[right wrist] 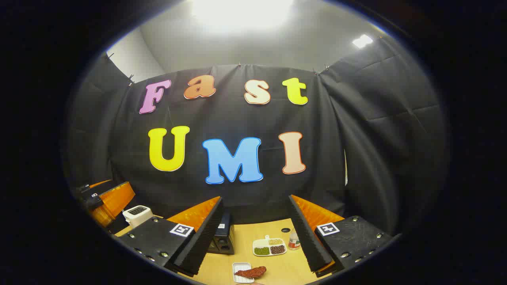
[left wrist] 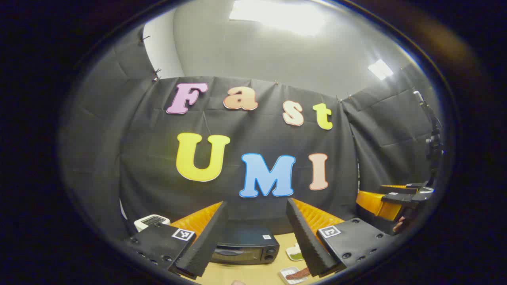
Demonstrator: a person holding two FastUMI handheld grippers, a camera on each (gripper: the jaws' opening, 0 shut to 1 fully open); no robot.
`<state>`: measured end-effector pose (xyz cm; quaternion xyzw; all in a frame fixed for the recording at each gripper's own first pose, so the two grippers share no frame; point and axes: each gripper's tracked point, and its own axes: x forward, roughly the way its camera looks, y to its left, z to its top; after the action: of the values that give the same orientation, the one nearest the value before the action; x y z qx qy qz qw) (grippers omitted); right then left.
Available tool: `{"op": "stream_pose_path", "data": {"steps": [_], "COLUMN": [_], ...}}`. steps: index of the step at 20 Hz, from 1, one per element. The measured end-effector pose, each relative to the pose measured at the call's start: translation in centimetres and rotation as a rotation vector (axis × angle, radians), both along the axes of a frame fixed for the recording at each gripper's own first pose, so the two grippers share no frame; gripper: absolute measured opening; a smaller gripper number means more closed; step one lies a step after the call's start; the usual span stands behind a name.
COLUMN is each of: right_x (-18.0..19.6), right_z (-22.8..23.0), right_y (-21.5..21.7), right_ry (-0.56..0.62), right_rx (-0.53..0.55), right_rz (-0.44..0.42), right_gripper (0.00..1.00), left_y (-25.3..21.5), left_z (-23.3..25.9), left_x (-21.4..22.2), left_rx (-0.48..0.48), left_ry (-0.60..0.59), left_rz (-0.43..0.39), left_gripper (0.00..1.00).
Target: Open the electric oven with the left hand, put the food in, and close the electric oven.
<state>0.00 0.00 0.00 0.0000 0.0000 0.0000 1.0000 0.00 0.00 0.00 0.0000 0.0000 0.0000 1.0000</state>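
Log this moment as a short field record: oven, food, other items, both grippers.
oven: electric oven on the wooden table, door shut
food: reddish-brown piece on a small white tray, in front of the oven, not gripped
other items: divided dish of grains, small bottle, white appliance to the oven's left
left gripper: open, raised, facing the oven
right gripper: open, holding nothing

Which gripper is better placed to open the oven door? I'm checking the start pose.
Left. Its open gripper frames the closed oven head-on. The right gripper faces the sectioned dish and the food, with the oven off to its side.
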Motion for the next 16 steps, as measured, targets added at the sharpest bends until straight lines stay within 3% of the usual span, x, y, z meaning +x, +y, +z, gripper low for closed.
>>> {"op": "stream_pose_path", "data": {"steps": [16], "right_x": [1.9], "right_z": [-1.0], "right_y": [-0.1], "right_ry": [0.024], "right_rx": [0.011], "right_rz": [0.013], "right_gripper": [0.97], "left_y": [-0.4], "left_z": [-2.3], "left_x": [0.8], "left_rx": [0.005], "left_ry": [0.072], "left_rz": [0.005], "left_gripper": [0.98]}}
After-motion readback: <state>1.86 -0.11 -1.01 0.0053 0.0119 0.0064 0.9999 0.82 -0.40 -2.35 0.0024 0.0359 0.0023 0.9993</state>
